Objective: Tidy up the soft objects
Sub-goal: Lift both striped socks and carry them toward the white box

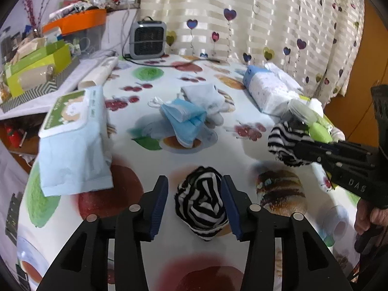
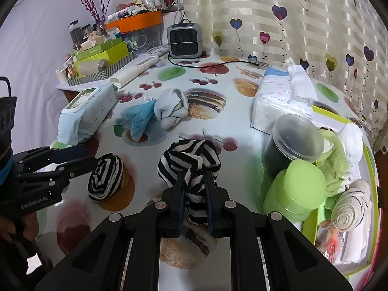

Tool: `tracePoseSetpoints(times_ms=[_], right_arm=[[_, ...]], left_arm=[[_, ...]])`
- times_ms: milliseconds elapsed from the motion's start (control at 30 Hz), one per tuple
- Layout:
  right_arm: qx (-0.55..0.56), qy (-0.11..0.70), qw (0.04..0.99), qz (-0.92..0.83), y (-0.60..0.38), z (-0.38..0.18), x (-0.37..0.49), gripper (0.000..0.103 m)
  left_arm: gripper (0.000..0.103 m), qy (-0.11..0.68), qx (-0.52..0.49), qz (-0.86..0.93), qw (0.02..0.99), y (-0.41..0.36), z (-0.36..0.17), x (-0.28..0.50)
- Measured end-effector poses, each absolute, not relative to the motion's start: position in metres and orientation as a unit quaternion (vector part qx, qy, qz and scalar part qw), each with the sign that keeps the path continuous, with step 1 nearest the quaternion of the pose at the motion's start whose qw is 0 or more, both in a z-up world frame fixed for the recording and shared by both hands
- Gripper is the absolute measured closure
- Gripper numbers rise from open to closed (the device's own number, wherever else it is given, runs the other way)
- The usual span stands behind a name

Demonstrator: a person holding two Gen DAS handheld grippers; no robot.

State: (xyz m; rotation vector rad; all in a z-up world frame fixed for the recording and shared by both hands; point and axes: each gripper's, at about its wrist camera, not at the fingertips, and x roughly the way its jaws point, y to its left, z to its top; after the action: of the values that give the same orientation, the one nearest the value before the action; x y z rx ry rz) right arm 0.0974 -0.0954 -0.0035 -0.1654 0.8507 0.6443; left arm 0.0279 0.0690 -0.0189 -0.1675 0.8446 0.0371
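A rolled black-and-white striped sock point(image 1: 201, 206) lies on the fruit-print tablecloth between the fingers of my left gripper point(image 1: 195, 179), which stands open around it; the left pad is clear of the cloth. In the right wrist view this sock point(image 2: 105, 177) sits just past the left gripper point(image 2: 91, 156). My right gripper point(image 2: 194, 174) is shut on a second striped sock point(image 2: 189, 157), held just above the table. From the left wrist view that sock point(image 1: 281, 143) hangs at the tip of the right gripper point(image 1: 291, 148).
Blue face masks point(image 1: 184, 118) and pale socks point(image 1: 206, 99) lie mid-table. A wipes pack point(image 1: 72, 140) is left, a tissue pack point(image 1: 266, 89) right. A dark jar point(image 2: 293, 143), green cup point(image 2: 295, 191) and green tray point(image 2: 373, 169) of cloths stand right. A heater point(image 1: 148, 38) is behind.
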Motion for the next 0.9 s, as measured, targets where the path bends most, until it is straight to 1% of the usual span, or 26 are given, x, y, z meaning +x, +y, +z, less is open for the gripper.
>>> tracePoseSetpoints(times_ms=[300,367,400,433,533,633,900], right_arm=[[-0.073,0.403,0.859,0.307,-0.099,-0.001,0.093,0.088],[-0.069,0.402,0.859,0.309,-0.100,-0.001,0.092,0.088],[-0.067,0.402,0.859,0.309,-0.101,0.000,0.091,0.088],[-0.066,0.401,0.859,0.310,-0.101,0.001,0.091,0.088],[-0.062,0.399,0.860,0.312,-0.104,0.003,0.089,0.088],[-0.059,0.395,0.862,0.314,-0.106,0.007,0.086,0.088],[-0.050,0.375,0.871,0.314,-0.116,0.021,0.077,0.088]], left_arm=[[0.058,0.446,-0.063,0.033,0.892,0.060,-0.044,0.042],[0.066,0.445,-0.056,0.033,0.893,0.057,-0.044,0.043],[0.073,0.444,-0.053,0.029,0.894,0.054,-0.044,0.042],[0.078,0.443,-0.050,0.028,0.895,0.053,-0.043,0.042],[0.085,0.440,-0.047,0.023,0.896,0.049,-0.041,0.040],[0.087,0.433,-0.050,0.022,0.900,0.048,-0.035,0.037],[0.087,0.390,-0.066,0.018,0.918,0.046,-0.003,0.030]])
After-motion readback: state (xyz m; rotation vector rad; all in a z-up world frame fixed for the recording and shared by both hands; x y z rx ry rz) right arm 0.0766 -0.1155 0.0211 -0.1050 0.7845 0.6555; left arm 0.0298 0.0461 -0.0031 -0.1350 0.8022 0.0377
